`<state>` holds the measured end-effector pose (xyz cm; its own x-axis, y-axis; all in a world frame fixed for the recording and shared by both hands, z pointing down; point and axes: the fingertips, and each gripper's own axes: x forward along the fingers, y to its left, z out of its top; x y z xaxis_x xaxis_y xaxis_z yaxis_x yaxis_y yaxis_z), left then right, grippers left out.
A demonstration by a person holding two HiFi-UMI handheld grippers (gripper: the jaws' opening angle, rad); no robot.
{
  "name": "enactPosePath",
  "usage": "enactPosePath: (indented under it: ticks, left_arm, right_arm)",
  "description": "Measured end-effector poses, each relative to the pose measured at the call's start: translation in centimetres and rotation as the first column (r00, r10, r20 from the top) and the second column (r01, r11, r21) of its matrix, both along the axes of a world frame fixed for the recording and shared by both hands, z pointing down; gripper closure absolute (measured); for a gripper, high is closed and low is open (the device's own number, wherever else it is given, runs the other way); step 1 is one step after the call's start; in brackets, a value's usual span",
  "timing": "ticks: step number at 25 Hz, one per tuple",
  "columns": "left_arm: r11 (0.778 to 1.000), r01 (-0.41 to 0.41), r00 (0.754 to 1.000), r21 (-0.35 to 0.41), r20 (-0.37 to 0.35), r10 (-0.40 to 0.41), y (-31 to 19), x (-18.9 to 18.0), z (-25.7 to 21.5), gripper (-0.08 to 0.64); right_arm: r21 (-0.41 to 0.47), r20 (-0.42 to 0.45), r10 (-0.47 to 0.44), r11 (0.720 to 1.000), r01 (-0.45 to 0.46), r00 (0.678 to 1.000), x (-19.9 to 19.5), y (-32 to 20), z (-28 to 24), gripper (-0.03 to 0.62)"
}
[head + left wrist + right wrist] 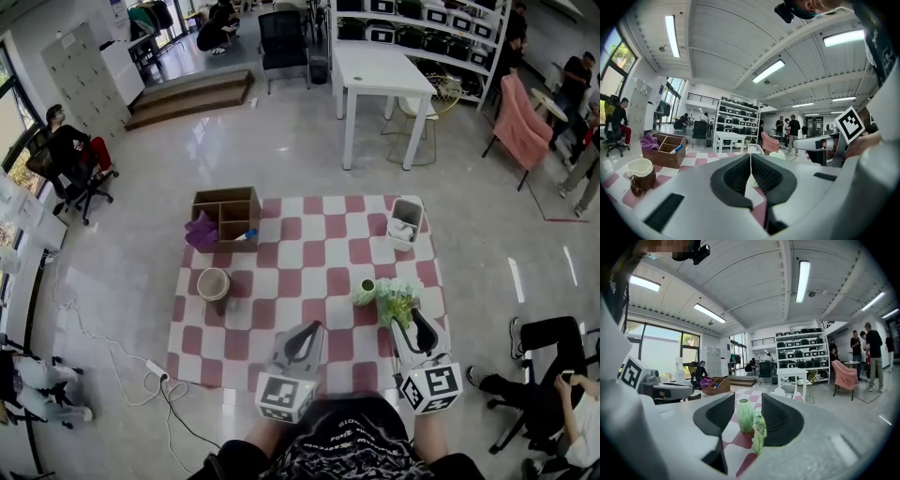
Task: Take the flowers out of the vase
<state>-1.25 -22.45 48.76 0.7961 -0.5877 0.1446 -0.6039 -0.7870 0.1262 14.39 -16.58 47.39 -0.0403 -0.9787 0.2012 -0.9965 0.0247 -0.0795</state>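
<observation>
A pale green vase (364, 292) (745, 415) stands upright on the pink-and-white checked mat (309, 253), with no flowers in its mouth. The green-white flowers (396, 300) (759, 432) are beside it, between the jaws of my right gripper (404, 320) (748, 397). They lean on the right jaw, and a gap shows on the left jaw's side. Whether the flowers touch the mat I cannot tell. My left gripper (311, 330) (751, 157) hovers over the mat's near edge, shut and empty.
A wooden divided box (227, 214) with a purple cloth (201, 231) sits at the mat's far left. A cream pot (214, 283) is on the left edge and a white basket (406, 221) at the far right. A cable (141, 366) lies on the floor; people sit around.
</observation>
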Motion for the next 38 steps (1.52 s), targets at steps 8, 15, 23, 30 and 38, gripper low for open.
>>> enactPosePath:
  ticks: [8,15,23,30,38]
  left_arm:
    - [1.0,0.001,1.0,-0.003,0.01,-0.001,0.4,0.2,0.5,0.546]
    - [1.0,0.003,1.0,-0.011,0.009,-0.002,0.6,0.3,0.7,0.546]
    - [1.0,0.014,1.0,-0.027,0.004,-0.014,0.6,0.2,1.3,0.546]
    - [0.999,0.01,1.0,-0.035,0.023,-0.009,0.6,0.5,2.0,0.546]
    - [0.999,0.0,1.0,-0.038,0.022,0.001,0.2,1.3,1.8,0.546]
  right_arm:
    - [-0.015,0.011,-0.011,1.0,0.011,1.0,-0.7,0.4,1.1,0.534]
    - [-0.058,0.012,0.003,0.998,-0.002,1.0,-0.7,0.5,2.2,0.588]
    - [-0.073,-0.006,0.003,0.997,-0.003,1.0,-0.7,0.8,2.9,0.588]
    - [-0.088,-0.026,-0.007,0.996,0.005,1.0,-0.7,0.7,3.3,0.588]
    - [-0.113,-0.028,-0.005,0.994,0.002,1.0,0.0,0.7,4.1,0.588]
